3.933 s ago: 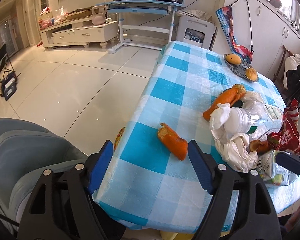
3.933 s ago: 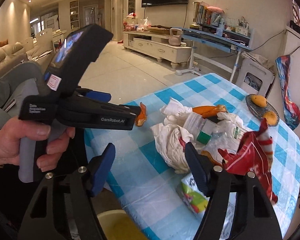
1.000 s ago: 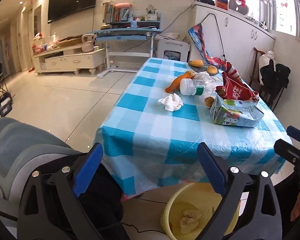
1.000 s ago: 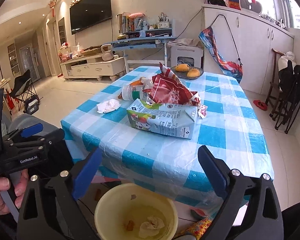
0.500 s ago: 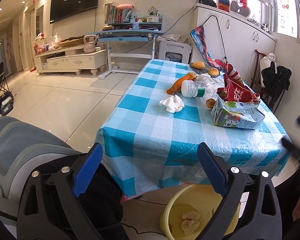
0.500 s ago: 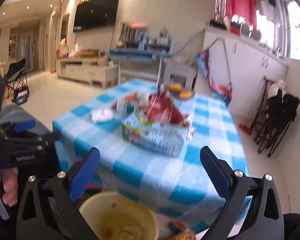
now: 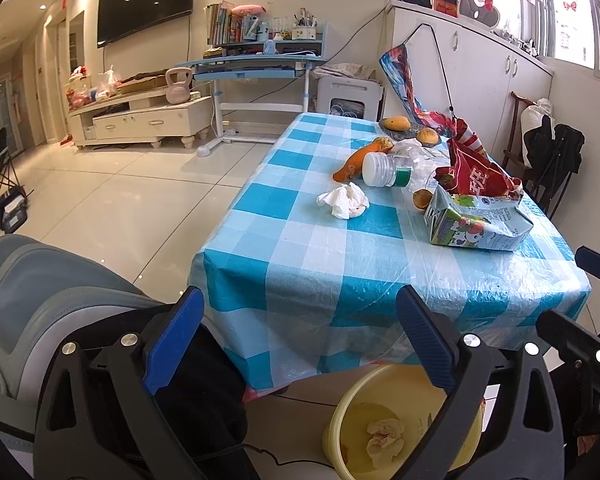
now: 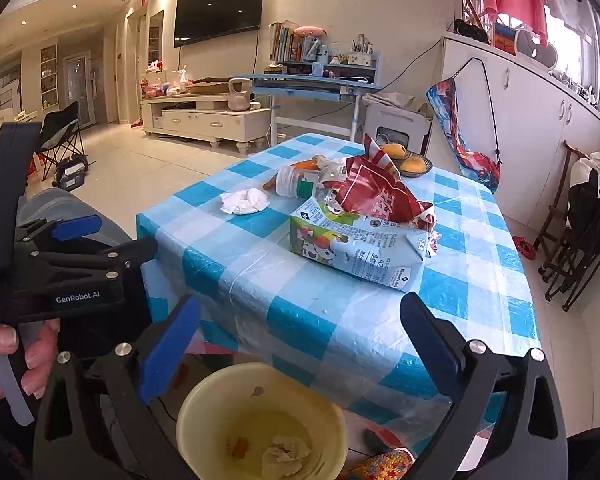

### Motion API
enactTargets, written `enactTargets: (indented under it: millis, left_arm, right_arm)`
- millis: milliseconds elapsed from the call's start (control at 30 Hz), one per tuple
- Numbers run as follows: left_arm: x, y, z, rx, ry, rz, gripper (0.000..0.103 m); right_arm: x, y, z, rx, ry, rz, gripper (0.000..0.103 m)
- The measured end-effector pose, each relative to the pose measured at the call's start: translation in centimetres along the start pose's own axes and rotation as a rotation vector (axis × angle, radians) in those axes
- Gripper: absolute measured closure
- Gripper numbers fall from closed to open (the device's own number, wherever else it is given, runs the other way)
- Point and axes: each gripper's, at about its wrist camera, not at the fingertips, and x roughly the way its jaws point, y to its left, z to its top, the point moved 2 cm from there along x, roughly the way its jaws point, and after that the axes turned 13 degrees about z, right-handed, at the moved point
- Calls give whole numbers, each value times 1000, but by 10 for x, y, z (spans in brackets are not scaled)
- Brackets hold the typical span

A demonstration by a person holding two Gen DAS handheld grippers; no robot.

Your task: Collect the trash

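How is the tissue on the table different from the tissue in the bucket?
The tissue on the table looks clean white; the tissue in the bucket looks yellowish with reddish stains. The first lies on the checked cloth, the second at the bottom of the yellow bucket. Both are crumpled.

Blue-and-white checked tablecloth showing under a white tissue, red snack bag, orange peel; yellow bucket sitting below
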Motion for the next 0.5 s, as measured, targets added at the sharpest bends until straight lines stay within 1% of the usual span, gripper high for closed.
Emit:
enactTargets:
  millis: [267, 500]
  left_arm:
    - [2, -1, -1, 2, 6, 3, 9]
    - [3, -1, -1, 5, 8, 3, 9]
  right_arm:
    - [5, 12, -3, -58, 26, 6, 7]
    - [5, 13, -3, -61, 24, 9, 7]
